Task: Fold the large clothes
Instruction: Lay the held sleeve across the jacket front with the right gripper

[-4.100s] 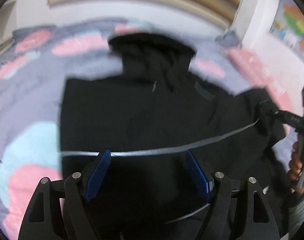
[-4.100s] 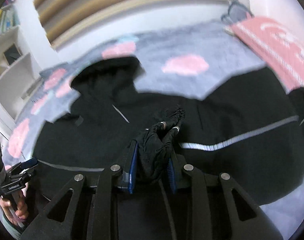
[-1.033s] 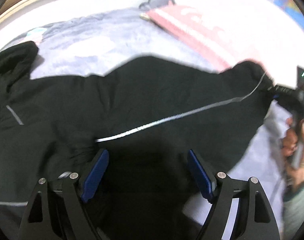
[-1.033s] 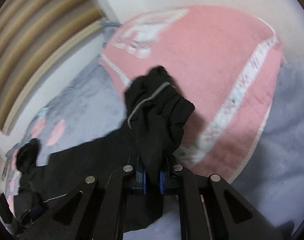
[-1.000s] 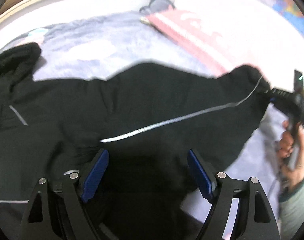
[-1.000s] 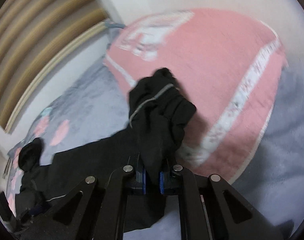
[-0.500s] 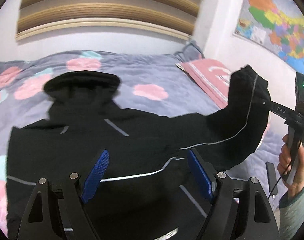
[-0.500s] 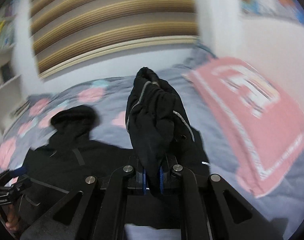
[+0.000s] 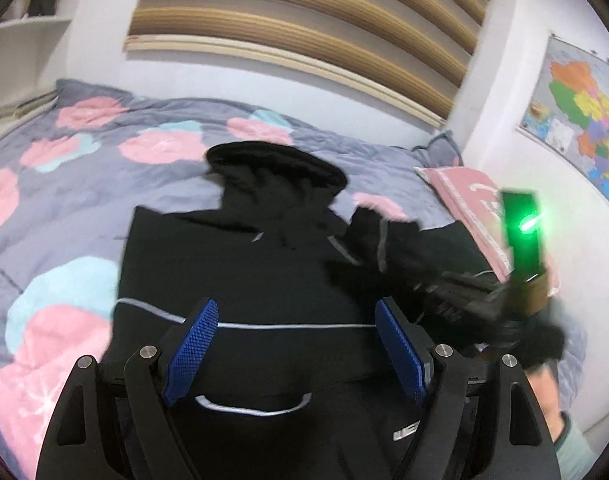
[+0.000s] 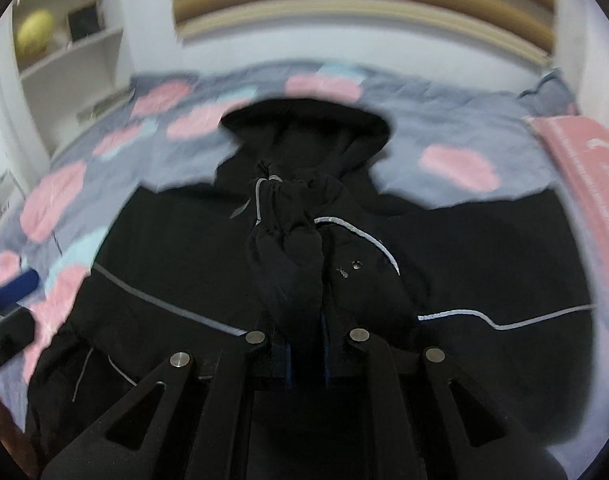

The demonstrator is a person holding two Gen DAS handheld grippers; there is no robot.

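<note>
A large black hooded jacket (image 9: 232,272) with thin silver piping lies spread on the bed, its hood (image 9: 272,164) toward the headboard. My left gripper (image 9: 296,312) hovers open over the jacket's body with nothing between its blue pads. My right gripper (image 10: 306,344) grips the bunched sleeve cuff (image 10: 288,248) and holds it above the jacket's chest (image 10: 164,264), just below the hood (image 10: 304,120). Its jaws are opening slightly, with the cloth still pinched between the pads. In the left wrist view the raised sleeve (image 9: 380,232) and the blurred right gripper (image 9: 444,292) show at the right.
The bed's grey quilt (image 9: 64,184) has pink and blue patches. A pink pillow (image 9: 468,196) lies at the right by the wall, under a coloured map (image 9: 584,112). White shelves (image 10: 64,40) stand at the left. A hand (image 9: 544,392) holds the right gripper.
The right gripper has swung the sleeve from over the pink pillow to the left, above the jacket's chest. The left gripper has risen and turned left, staying open.
</note>
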